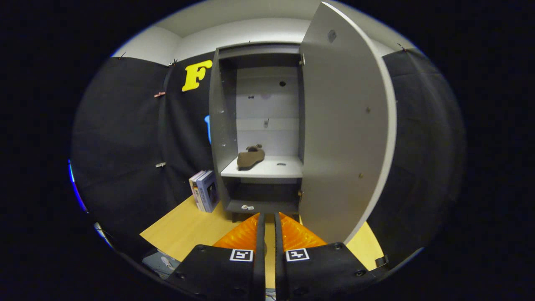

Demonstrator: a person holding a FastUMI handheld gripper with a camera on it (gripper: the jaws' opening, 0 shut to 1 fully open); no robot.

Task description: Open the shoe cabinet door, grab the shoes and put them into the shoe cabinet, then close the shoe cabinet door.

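Gripper view. The gripper (269, 217) sits low in front of the shoe cabinet (259, 129), its two fingers (250, 234) pointing straight at the cabinet's base. The fingers are drawn almost together, with only a narrow slit between them through which the table shows. Nothing is held between them and they touch nothing; the tips stop just short of the cabinet's lower front edge. Each finger mount carries a square marker (241, 255).

Pose: the tool is level and centred on the cabinet opening, aimed slightly below the shelf. The hand that carries it is out of sight behind the camera.

The shoe cabinet stands upright on a wooden table (184, 230). Its door (347, 125) is swung wide open to the right, its inner face turned toward the camera, and its lower edge comes down just beside the right finger.

Inside, one brown shoe (250, 158) lies on the left part of the middle shelf (271, 168), toe toward the front. The space above it is bare apart from small holes and fittings on the back panel. In the lower compartment a small pale object (247, 207) lies on the bottom board; too small to identify.

To the left of the cabinet, a boxed item (205, 190) stands on the table, leaning against the cabinet's side. Black cloth (125, 146) forms the wall behind and to both sides.
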